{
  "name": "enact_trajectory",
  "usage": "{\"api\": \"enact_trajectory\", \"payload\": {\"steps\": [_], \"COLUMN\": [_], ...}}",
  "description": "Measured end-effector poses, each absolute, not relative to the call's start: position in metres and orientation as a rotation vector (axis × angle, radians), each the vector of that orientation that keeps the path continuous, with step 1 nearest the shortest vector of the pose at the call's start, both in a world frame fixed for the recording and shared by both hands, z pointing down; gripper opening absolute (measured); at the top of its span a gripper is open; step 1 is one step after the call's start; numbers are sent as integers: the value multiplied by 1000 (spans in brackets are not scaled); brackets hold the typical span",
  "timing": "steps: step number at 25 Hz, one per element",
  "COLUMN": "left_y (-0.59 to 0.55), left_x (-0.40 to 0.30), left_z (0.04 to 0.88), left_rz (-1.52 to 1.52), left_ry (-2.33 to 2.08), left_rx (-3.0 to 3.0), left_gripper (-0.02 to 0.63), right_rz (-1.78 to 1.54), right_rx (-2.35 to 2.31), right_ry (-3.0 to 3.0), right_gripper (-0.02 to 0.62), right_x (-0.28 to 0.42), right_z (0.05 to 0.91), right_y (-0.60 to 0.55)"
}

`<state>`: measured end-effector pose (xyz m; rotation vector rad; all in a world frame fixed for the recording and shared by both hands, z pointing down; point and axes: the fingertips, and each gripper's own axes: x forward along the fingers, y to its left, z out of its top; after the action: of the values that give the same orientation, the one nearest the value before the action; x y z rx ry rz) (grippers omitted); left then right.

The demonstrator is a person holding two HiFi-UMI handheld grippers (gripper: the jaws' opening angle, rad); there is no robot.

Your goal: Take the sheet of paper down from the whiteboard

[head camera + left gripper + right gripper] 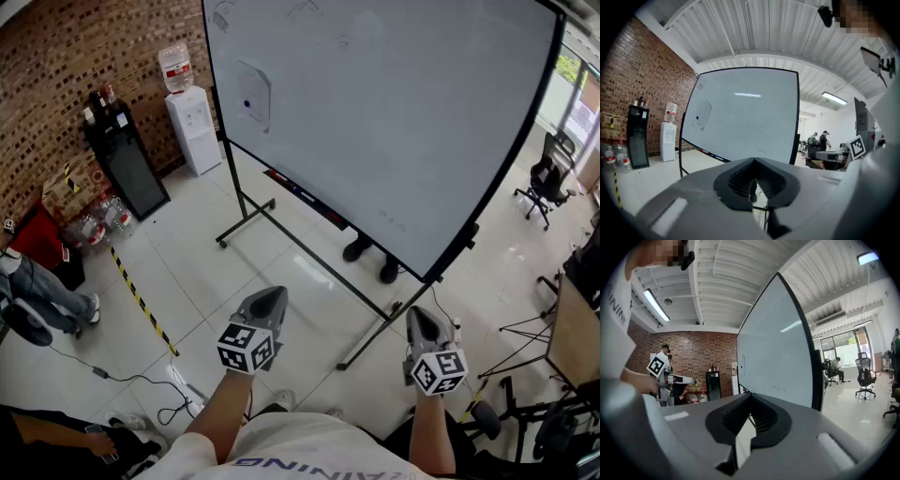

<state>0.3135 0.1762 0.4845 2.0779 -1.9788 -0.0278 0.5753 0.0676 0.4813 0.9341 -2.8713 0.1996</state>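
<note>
Two grippers, both with jaws fully together and nothing between them. Left gripper (271,298) and right gripper (419,315) are held low in front of the person, pointing roughly level toward the whiteboard (394,122), well apart from it and from each other.

Sheet of paper (255,94) is up on the whiteboard, near the board's upper left area in the head view, pinned by a small blue magnet (247,104). Lower corner of the sheet looks slightly lifted off the surface. Neither gripper touches it.

Whiteboard stands on a black wheeled frame (246,225) on the white tiled floor (187,272); a tray with markers (300,195) runs along its bottom edge. A pair of dark shoes (357,248) shows behind the board near its right leg.

Water dispenser (192,127) stands against the brick wall (56,66), just left of the board, with a black cabinet (127,159) beside it. An office chair (547,178) sits far right.
</note>
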Motion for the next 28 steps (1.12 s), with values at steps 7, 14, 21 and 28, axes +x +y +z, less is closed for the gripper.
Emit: {"api": "enact_trajectory", "payload": {"steps": [7, 14, 21, 28], "left_y": [209, 230, 227, 196], "left_x": [231, 127, 61, -31], "left_z": [496, 483, 477, 483], "left_rz": [-55, -87, -112, -138], "left_ry": [-2076, -2186, -2276, -2356], "left_rx": [1972, 1898, 1820, 1700], "left_gripper": [3, 3, 3, 3], "right_rz": [201, 143, 174, 166], "right_rx": [812, 614, 426, 268], "right_ry": [-2954, -3050, -3047, -3081], "right_gripper": [2, 2, 2, 3], "right_x": [488, 358, 263, 142], "right_z": [477, 441, 451, 449], "right_y": [79, 82, 66, 10]}}
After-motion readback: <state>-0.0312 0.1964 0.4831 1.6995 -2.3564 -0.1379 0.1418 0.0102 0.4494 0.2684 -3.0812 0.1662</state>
